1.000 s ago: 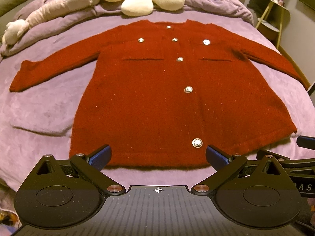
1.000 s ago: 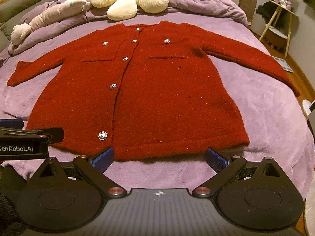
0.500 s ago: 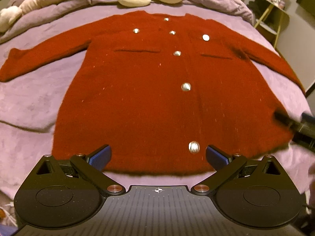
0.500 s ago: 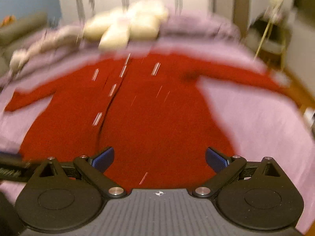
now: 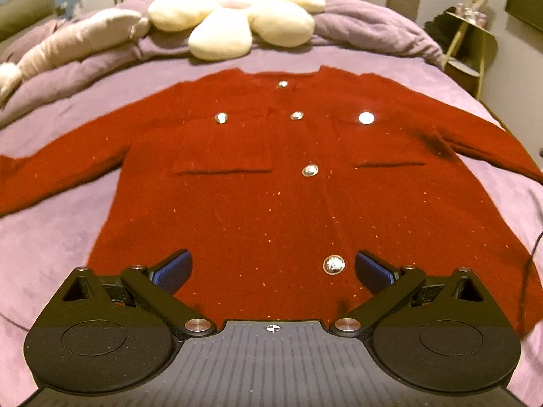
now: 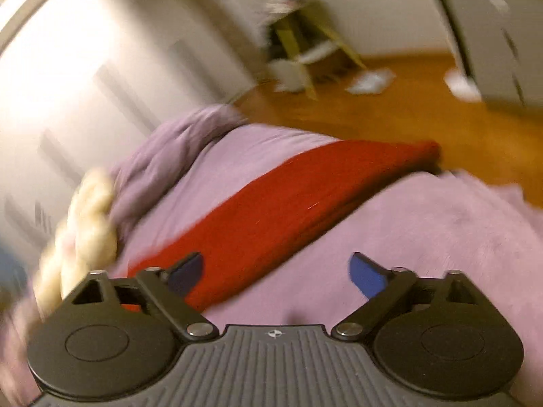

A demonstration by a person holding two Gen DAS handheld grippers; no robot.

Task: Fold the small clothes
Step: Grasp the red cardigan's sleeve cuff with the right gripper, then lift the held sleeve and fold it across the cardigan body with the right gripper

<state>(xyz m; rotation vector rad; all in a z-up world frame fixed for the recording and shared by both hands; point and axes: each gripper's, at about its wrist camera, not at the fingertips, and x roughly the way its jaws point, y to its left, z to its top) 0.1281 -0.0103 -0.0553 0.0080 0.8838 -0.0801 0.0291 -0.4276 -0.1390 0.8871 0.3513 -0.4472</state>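
Red knit cardigan sleeve, long axis slanting away up-right from right gripper (jaws just narrowing, empty); left gripper spread, empty, farther.

Left wrist view: low over the hem of the cardigan, facing the pillows.
Right wrist view: rolled, blurred, facing along one sleeve toward the floor.
Shared: cardigan, bed.
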